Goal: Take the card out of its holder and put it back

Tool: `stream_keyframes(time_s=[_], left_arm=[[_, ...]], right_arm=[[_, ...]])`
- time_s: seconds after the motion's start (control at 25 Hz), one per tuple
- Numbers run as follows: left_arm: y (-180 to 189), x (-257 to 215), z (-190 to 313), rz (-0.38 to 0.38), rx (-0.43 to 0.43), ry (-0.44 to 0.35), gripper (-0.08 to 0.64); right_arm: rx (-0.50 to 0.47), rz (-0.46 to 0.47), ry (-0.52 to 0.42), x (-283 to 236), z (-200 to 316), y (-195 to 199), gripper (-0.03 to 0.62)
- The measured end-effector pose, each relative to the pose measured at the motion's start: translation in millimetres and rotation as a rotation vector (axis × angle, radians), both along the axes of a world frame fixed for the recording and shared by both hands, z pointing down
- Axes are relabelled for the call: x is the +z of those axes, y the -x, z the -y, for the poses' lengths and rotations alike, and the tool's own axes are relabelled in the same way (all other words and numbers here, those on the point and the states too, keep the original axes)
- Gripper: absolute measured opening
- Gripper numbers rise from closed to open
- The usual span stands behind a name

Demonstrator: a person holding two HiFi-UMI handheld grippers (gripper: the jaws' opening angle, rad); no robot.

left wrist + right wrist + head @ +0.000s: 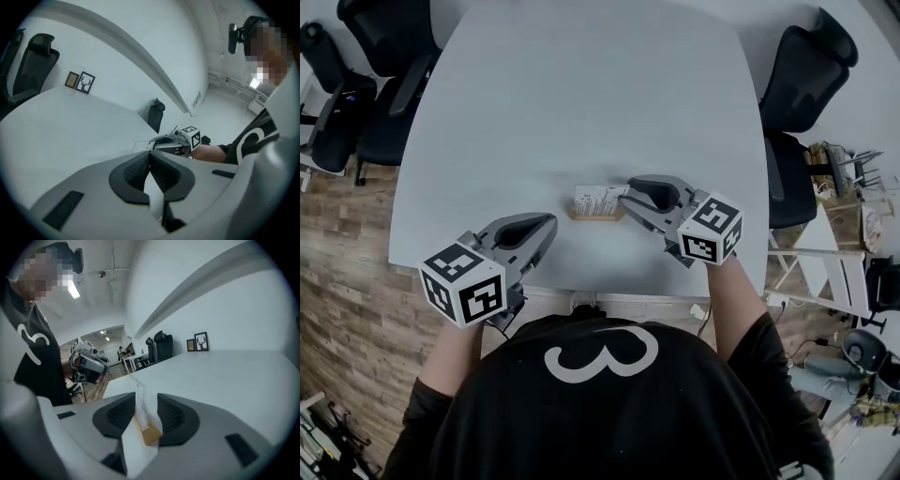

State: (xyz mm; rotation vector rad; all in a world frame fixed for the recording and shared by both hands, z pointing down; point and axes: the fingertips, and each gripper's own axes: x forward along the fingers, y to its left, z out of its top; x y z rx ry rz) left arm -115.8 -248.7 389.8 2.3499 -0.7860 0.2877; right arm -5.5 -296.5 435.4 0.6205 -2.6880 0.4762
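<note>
Right gripper view: my right gripper gapes around the card in its holder, seemingly not touching; left gripper clenched, empty.

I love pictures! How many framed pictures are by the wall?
2. A small frame and, right beside it, a bigger deer picture, both against the white wall beyond the table. Others may be out of view.

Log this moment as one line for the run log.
card: standing in holder on table | right gripper: jaws open, astride card | left gripper: jaws shut, empty
</note>
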Motion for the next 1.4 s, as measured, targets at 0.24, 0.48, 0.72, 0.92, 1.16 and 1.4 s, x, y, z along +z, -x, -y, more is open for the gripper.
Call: stream_keyframes(time_s=[0.24,0.48,0.72,0.92,1.16,1.4], left_arm=[[3,6,6,0.005,-0.009,0.009,0.011],[2,10,5,0.013,-0.014,0.017,0.011],[5,12,5,0.016,-0.023,0.026,0.011],[7,15,4,0.02,-0.032,0.034,0.011],[10,16,4,0.025,-0.04,0.037,0.011],[11,17,2,0.032,-0.046,0.039,0.011]], right_arm=[[-0.016,0.014,0.014,13,2,4,0.137],[-0.031,0.036,0.002,15,-1,5,0.105],[-0.04,0.051,-0.015,13,-3,8,0.073],[-0.043,0.059,-0.024,14,-5,9,0.055],[-0.064,0.081,-0.02,13,-6,10,0.04],[-0.081,0.096,-0.023,14,-8,11,0.023]])
